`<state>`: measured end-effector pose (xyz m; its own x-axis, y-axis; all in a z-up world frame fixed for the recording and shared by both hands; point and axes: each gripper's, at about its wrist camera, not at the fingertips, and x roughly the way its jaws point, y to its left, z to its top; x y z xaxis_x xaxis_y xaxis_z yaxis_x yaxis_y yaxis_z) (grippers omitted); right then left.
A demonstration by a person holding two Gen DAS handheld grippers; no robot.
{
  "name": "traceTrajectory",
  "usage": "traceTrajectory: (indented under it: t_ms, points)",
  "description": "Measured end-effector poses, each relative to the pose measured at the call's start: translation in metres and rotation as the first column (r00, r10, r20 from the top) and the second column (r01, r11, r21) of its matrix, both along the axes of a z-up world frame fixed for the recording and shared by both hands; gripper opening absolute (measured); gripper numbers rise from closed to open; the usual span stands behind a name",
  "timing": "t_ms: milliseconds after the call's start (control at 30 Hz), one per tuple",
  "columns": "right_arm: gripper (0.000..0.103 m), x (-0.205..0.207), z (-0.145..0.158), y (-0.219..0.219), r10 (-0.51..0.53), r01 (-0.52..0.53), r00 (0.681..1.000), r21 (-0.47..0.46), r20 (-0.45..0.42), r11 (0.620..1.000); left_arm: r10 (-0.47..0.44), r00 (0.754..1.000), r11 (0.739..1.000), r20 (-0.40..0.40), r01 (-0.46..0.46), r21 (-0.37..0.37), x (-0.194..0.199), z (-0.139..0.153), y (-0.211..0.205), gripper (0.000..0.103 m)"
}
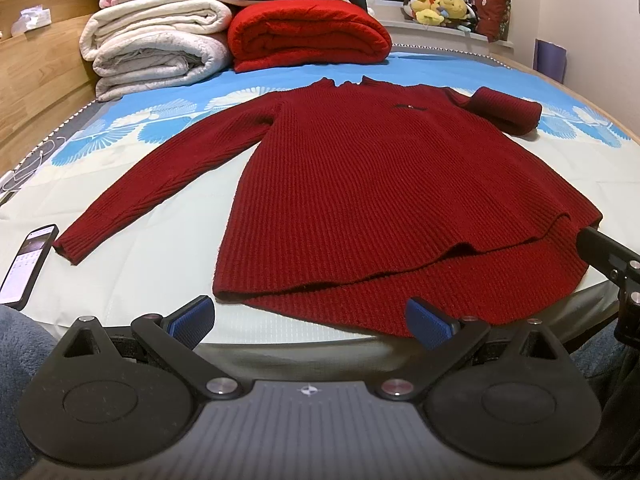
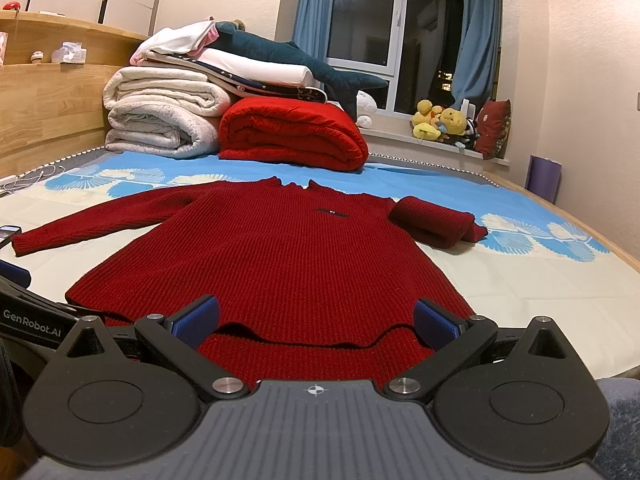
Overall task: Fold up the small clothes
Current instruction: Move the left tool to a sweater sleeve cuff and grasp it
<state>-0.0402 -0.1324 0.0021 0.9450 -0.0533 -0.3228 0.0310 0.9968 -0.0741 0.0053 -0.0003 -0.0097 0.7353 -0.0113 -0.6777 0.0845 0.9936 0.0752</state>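
Observation:
A dark red knit sweater (image 1: 380,192) lies flat on the bed, hem toward me, neck at the far side. Its left sleeve (image 1: 160,184) stretches out to the left; its right sleeve (image 1: 504,110) is folded in a bundle by the shoulder. My left gripper (image 1: 312,320) is open and empty, just in front of the hem's left part. My right gripper (image 2: 316,320) is open and empty, with the hem of the sweater (image 2: 280,248) lying between its blue pads. The right gripper's body shows at the right edge of the left wrist view (image 1: 612,264).
A phone (image 1: 26,264) lies on the bed at the left, near the sleeve cuff. Folded white quilts (image 1: 156,44) and a red blanket (image 1: 308,36) are stacked at the bed's far end. A wooden headboard (image 1: 36,92) runs along the left. Plush toys (image 2: 440,124) sit on the windowsill.

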Motion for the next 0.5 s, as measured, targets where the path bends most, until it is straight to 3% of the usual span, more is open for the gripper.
traceTrajectory:
  t_ms: [100, 200, 367, 500]
  points:
    - [0.102, 0.003, 0.000, -0.005, -0.011, 0.011, 1.000, 0.027, -0.016, 1.000, 0.001, 1.000, 1.000, -0.002, -0.001, -0.002, 0.001, 0.000, 0.002, 0.102]
    - [0.102, 0.016, 0.005, -0.029, -0.029, 0.041, 0.996, 0.147, -0.082, 0.988, 0.025, 1.000, 1.000, -0.002, -0.025, -0.018, 0.007, 0.003, 0.010, 0.102]
    - [0.102, 0.067, 0.007, -0.111, -0.128, 0.219, 0.959, 0.370, -0.253, 0.903, 0.126, 0.992, 0.992, 0.028, -0.127, 0.003, 0.042, 0.014, 0.034, 0.102]
    - [0.102, 0.125, -0.004, -0.172, -0.135, 0.311, 0.919, 0.471, -0.370, 0.825, 0.198, 0.979, 0.978, -0.040, -0.200, -0.058, 0.085, 0.014, 0.060, 0.102]
